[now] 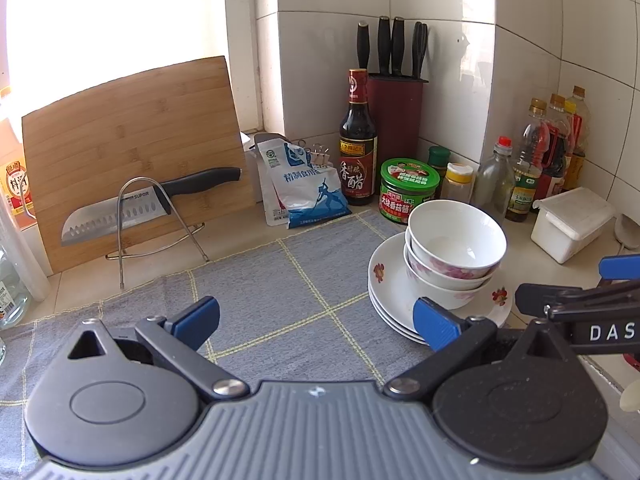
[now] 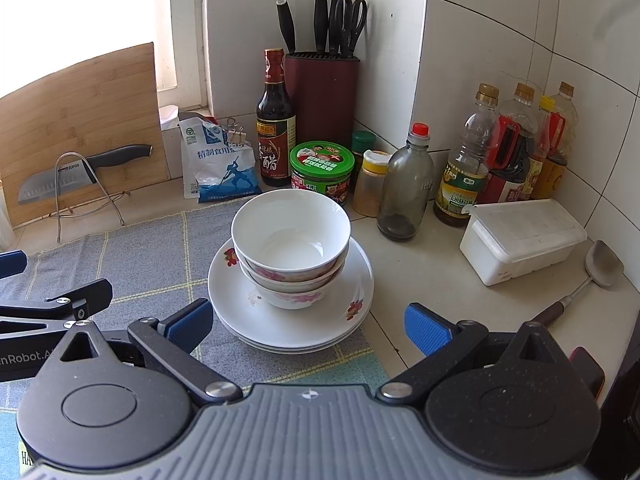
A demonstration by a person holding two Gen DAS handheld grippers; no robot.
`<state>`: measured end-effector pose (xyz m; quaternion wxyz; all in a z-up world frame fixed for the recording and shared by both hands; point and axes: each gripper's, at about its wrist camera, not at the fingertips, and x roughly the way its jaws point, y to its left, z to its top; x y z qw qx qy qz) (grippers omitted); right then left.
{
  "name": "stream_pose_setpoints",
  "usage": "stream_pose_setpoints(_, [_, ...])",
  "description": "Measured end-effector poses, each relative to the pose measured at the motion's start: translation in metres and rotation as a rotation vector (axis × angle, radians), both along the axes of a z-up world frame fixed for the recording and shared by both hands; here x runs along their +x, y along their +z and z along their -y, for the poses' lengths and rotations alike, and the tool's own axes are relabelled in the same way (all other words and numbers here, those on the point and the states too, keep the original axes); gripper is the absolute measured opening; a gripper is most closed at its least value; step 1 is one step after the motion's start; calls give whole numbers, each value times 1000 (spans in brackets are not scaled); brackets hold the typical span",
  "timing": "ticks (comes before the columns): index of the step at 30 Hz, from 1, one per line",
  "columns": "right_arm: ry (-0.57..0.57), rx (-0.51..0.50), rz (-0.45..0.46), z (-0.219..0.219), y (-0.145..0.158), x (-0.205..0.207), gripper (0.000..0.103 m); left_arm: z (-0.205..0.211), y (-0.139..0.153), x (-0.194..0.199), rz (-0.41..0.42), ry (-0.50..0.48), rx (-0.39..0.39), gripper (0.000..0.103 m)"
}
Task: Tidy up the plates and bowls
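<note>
Bowls [image 2: 291,256], three nested, sit on three stacked plates [image 2: 352,280] just ahead of the right gripper [image 2: 306,326], its jaws apart; left gripper [image 1: 316,320] jaws likewise apart, empty.

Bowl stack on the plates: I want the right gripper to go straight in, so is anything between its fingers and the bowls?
Nothing visible. The right gripper is open, and only the plates' near rim lies before the stacked bowls.

We see nested bowls [image 2: 291,240] on stacked plates [image 2: 352,280] on the cloth [image 2: 140,256]; jar [image 2: 322,168] at twelve o'clock, lidded box [image 2: 520,236] at three.
</note>
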<state>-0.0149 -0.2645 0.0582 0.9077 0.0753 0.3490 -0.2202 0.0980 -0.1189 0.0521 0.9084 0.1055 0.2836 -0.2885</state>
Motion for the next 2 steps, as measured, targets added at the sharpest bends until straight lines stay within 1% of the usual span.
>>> stream_pose_setpoints(2, [0,0,-1,0,0,0,103,0,0,1,-2,1,-1,102])
